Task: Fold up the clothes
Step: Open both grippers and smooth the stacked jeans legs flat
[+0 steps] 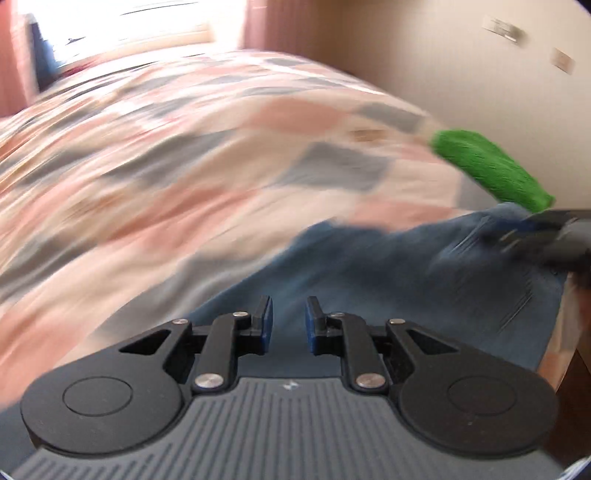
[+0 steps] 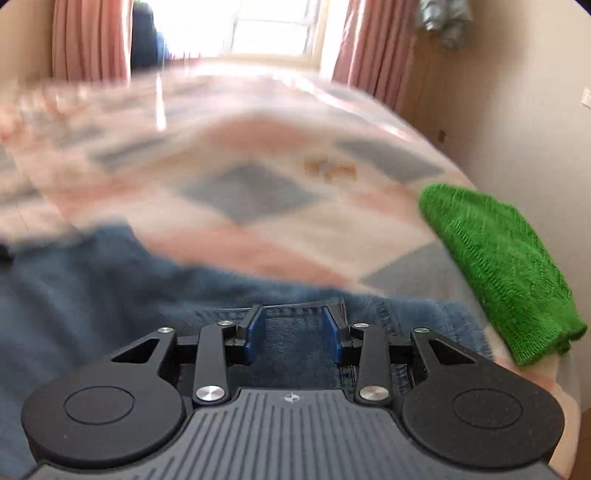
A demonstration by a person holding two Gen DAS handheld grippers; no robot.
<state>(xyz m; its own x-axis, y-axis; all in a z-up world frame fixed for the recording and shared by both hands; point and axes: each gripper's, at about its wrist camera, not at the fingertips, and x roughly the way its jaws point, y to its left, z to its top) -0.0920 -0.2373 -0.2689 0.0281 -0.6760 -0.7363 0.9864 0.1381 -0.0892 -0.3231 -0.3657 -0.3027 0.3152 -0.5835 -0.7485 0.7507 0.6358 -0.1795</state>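
Left wrist view: the left gripper (image 1: 289, 316) is hanging low over blue denim jeans (image 1: 369, 273), its blue-padded jaws standing apart with only a narrow gap and nothing between them.
Right wrist view: the right gripper (image 2: 293, 329) is hovering over the stitched seams of the jeans (image 2: 295, 343), jaws spread wider and holding nothing; whether the tips are touching the cloth I cannot tell.
Second tool: the right gripper (image 1: 546, 236) is also showing at the right edge of the left view, dark and smeared, over the far part of the denim.
Task thing: the jeans are lying spread on the near part of the bed, running from one gripper to the other.
Blur: both views are smearing heavily, so fine folds and edges are hard to read.
Risk, grip: closing on a single layer or a thick seam is likely to let the denim slip out during a lift.
Risk, timing: two grippers lifting unevenly would be skewing the fold line.
Risk, neighbour: a green knitted cloth (image 2: 502, 269) is sitting just beside the jeans and could be getting dragged along.
Surface: a quilt (image 2: 258, 199) of pink, grey-blue and white patches is covering the bed, soft and giving underneath.
Room: pink curtains (image 2: 373, 44) are framing a bright window (image 2: 273, 26); beige walls are closing in on the right.
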